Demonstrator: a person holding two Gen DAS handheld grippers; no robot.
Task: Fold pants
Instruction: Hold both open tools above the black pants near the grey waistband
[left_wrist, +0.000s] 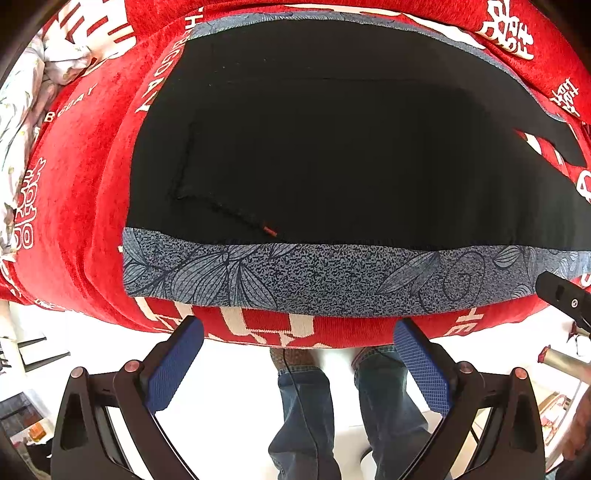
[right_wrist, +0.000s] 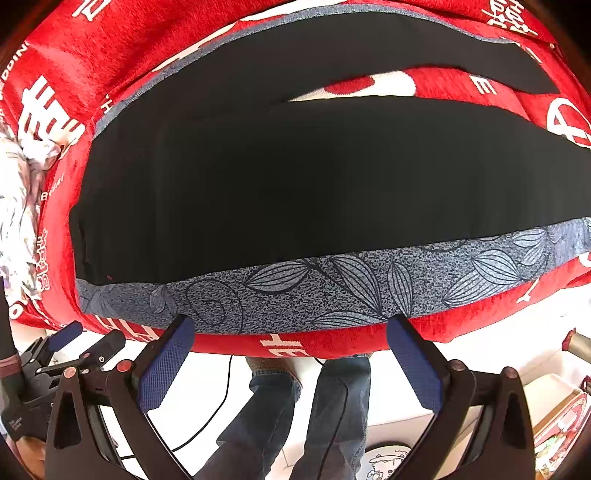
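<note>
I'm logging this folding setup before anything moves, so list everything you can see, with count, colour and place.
pants: one, black, spread flat, legs apart toward the right
patterned cloth: one, grey-blue with leaf print, under the pants
red blanket: one, red with white lettering, covering the surface
crumpled fabric: one, white floral, far left
cable: one, black, on the white floor
person's legs: two, blue jeans, standing at the near edge
left tongs: one, black with blue pads, open, empty
right tongs: one, black with blue pads, open, empty
</note>
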